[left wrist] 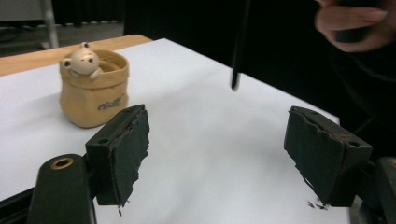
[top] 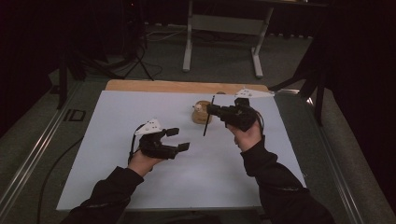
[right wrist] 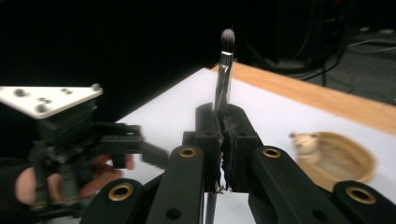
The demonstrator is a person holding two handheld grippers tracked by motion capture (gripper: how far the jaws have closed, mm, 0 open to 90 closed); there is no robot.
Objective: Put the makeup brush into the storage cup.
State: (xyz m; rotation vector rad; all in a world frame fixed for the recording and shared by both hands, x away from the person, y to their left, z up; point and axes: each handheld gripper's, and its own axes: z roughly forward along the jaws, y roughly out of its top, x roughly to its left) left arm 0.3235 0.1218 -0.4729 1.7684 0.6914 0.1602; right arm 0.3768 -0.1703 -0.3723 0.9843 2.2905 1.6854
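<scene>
A person sits at a table covered by a white board (top: 140,186), a two-jaw gripper in each hand. From the high view, the right gripper (top: 215,110) is raised above the far right part of the board, its jaws pressed together on a thin makeup brush (top: 208,116). The brush hangs nearly upright, slightly tilted, with its lower end in the air just beside a small tan pot (top: 202,113) that stands on the board near its far edge. A little bear figure (top: 199,108) peers over the pot's rim.

In the right gripper view, the brush (right wrist: 225,70) rises from between the closed jaws, soft bristle tip uppermost, and the pot (right wrist: 343,161) sits low at the right — open mouth in view, nothing but the bear at its edge.

The left gripper (top: 178,139) hovers over the middle of the board, well apart from the pot, its jaws spread wide and holding nothing. Its own view shows the pot (left wrist: 93,91) ahead on the left and the brush's dark handle end (left wrist: 236,79) dangling above the board to the right.

As a judgement: the brush is picked up and carried close to the pot, so the grasp is done. What seems left is to bring the handle end over the pot's mouth, lower it in and let go — the brush is not yet inside.
</scene>
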